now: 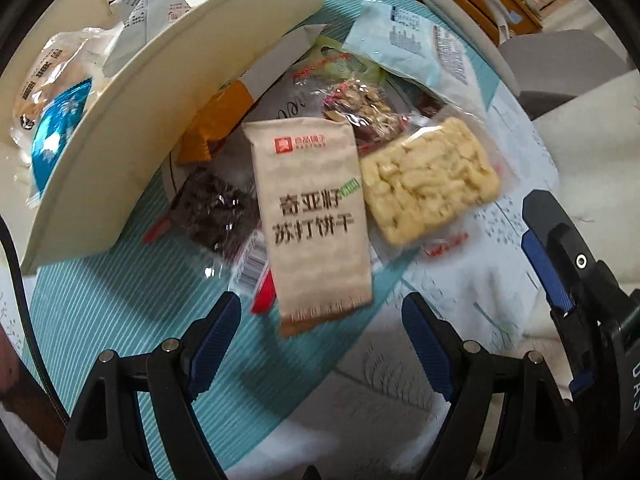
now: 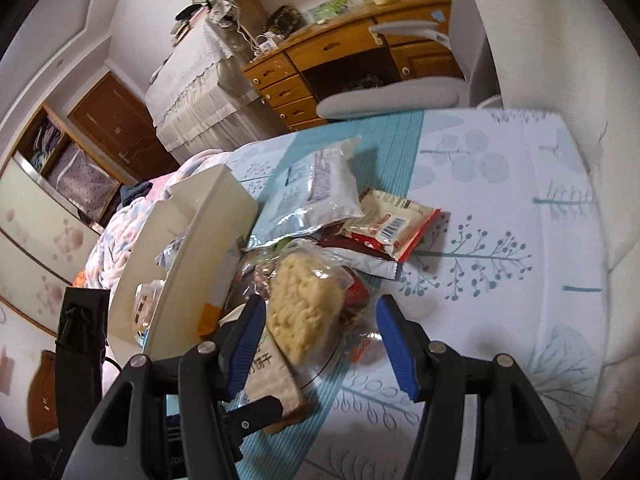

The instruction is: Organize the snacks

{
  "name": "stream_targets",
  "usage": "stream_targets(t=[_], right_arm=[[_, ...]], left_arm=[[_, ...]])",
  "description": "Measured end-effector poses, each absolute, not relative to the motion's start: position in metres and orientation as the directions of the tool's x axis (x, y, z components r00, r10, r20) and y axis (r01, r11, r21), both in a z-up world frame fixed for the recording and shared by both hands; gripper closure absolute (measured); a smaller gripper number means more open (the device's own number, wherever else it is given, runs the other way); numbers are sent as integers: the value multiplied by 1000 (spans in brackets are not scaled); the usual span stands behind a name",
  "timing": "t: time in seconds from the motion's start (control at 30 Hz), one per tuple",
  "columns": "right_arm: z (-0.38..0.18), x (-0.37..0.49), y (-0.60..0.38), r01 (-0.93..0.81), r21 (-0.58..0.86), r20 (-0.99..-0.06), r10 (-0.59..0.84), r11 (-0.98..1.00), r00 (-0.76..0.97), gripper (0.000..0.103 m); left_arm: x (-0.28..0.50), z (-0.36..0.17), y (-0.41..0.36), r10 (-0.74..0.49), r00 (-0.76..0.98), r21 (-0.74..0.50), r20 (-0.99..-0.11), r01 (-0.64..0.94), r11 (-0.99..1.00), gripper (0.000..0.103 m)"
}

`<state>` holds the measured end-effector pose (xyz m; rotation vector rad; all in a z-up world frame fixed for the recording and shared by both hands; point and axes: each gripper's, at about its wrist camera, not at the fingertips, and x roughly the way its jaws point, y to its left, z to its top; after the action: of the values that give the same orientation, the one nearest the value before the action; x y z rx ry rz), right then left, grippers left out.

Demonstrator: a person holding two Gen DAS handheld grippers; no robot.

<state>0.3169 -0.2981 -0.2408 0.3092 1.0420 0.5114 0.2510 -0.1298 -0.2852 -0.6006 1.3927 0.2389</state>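
Observation:
A pile of snack packs lies on the table beside a cream box. On top is a beige soda-cracker pack, with a clear pack of yellow puffed snack to its right and a dark snack pack to its left. My left gripper is open, just short of the cracker pack's near end. My right gripper is open, its fingers either side of the yellow puffed pack. It also shows in the left wrist view. The box holds several packs.
A pale blue pouch and a red-edged white pack lie at the far side of the pile. A grey chair and a wooden desk stand beyond the table. The patterned tablecloth lies right of the pile.

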Motion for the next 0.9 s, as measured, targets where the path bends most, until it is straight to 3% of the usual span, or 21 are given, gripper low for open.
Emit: stream_targets(t=[0.47, 0.63, 0.67, 0.73, 0.83, 0.9], right_arm=[[-288, 344, -290, -279, 590, -683, 652, 758, 328, 45], [-291, 346, -293, -277, 627, -649, 685, 728, 331, 60], [-290, 346, -294, -277, 641, -638, 697, 716, 327, 69], [-289, 345, -298, -261, 652, -633, 700, 712, 330, 71], [-287, 343, -304, -252, 655, -630, 699, 712, 339, 71], [-287, 341, -308, -236, 662, -629, 699, 711, 340, 72]], left_arm=[[281, -317, -137, -55, 115, -109, -992, -538, 836, 21], [299, -322, -151, 10, 96, -41, -995, -517, 855, 21], [303, -323, -154, 22, 88, -27, -996, -513, 858, 21], [307, -323, -156, 32, 88, -18, -996, -508, 861, 25], [313, -320, -165, 37, 112, -22, -993, -484, 875, 40], [315, -319, -169, 44, 115, -15, -992, -464, 886, 43]])
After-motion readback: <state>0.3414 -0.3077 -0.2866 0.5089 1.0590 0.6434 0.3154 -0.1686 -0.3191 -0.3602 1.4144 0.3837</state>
